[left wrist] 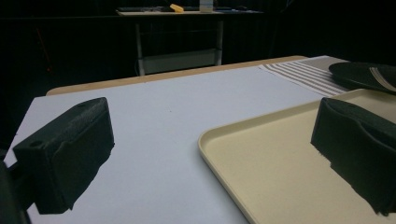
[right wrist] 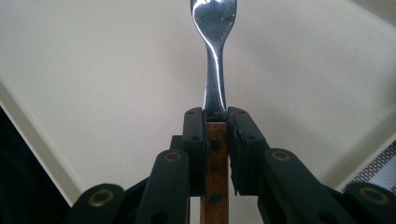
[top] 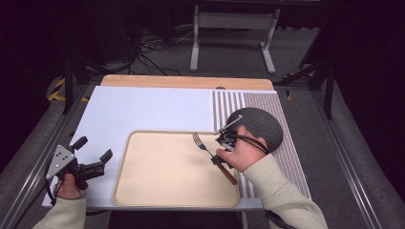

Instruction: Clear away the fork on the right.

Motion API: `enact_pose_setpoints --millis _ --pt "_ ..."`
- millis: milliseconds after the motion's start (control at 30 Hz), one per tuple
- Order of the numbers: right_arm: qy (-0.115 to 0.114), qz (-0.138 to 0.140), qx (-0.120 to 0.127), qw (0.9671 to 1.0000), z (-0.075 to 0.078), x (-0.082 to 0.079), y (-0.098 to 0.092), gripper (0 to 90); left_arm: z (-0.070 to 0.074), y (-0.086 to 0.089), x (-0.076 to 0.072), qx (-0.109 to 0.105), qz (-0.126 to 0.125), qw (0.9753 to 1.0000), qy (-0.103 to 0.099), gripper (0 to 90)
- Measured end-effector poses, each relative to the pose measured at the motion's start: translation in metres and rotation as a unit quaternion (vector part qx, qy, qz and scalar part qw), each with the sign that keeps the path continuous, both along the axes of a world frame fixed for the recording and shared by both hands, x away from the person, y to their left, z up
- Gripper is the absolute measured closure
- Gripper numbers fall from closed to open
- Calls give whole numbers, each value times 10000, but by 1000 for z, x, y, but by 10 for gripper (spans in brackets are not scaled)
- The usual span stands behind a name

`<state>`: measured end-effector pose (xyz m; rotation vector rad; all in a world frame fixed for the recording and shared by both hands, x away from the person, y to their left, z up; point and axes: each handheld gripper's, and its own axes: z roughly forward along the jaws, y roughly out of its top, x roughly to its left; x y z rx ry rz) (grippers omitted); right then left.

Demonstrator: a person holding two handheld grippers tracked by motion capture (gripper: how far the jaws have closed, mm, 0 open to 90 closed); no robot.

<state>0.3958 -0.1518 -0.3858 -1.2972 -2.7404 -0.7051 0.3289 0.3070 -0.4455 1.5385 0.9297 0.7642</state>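
A fork (top: 203, 144) with a steel head and a wooden handle hangs over the right part of the beige tray (top: 143, 186). My right gripper (top: 218, 159) is shut on the fork's handle; in the right gripper view the wooden handle (right wrist: 215, 158) sits clamped between the jaws of the right gripper (right wrist: 215, 122), steel neck pointing up over the tray (right wrist: 93, 70). My left gripper (top: 94, 153) is open at the tray's left edge, above the white mat. Its pads (left wrist: 70, 154) stand wide apart with nothing between them, and the tray's corner (left wrist: 261, 158) lies ahead.
A dark round plate (top: 260, 125) rests on a striped placemat (top: 286, 152) at the right, just behind my right hand. The white mat (top: 148, 107) covers the table's left and middle. A wooden table edge (top: 186, 81) runs along the far side.
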Motion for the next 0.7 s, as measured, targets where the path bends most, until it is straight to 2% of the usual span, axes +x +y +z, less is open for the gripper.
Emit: enact_pose_setpoints --millis 500,700 --pt "288 -231 -172 9992 -22 0 7 777 0 0 0 -9 -1 10000 -12 0" --pt "393 -257 -196 9987 -26 0 8 776 0 0 0 -12 7 10000 -18 0"
